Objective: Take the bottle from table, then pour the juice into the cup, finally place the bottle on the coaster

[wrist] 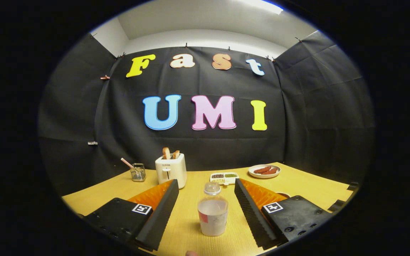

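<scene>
Step in hand, as I judge it: grasping the small clear plastic bottle with domed clear cap. The gripper has its fingers spread wide apart, and the bottle stands upright between them on the yellow wooden tabletop, touching neither. To do it well: advance a bit, centre the bottle, close on the body below the cap, keep it vertical so nothing spills.

Containers: the bottle holds pale, cloudy liquid, roughly up to the shoulder. White toaster at 11 o'clock from the bottle holds two bread slices. Small clear glass jar further toward 10 holds a pink stick. White divided tray at 12–1 holds dark and green bits. White plate at 1–2 carries sausages. Cup and coaster: cannot tell.
</scene>
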### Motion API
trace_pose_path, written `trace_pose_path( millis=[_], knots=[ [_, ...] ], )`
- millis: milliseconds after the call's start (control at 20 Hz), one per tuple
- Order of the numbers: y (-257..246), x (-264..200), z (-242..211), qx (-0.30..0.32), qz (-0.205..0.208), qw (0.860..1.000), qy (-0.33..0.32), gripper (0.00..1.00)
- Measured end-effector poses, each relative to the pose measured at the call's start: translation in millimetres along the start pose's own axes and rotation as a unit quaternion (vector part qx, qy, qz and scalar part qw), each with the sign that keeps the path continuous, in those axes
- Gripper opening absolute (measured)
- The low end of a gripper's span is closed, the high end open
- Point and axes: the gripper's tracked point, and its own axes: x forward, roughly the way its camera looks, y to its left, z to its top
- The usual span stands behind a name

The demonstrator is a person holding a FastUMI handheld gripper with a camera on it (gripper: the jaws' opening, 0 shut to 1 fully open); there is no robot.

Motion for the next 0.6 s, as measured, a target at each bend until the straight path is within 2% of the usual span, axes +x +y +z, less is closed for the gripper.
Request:
trace_pose_path(
  millis=[300,500,600],
  knots=[
    [-7,11,-63,-0.003,-0.005,1.000,0.015,0.97],
    [-7,22,-88,-0.007,-0.007,1.000,0.019,0.97],
    [-8,28,-87,-0.007,-0.009,1.000,0.009,0.97]
  ],
)
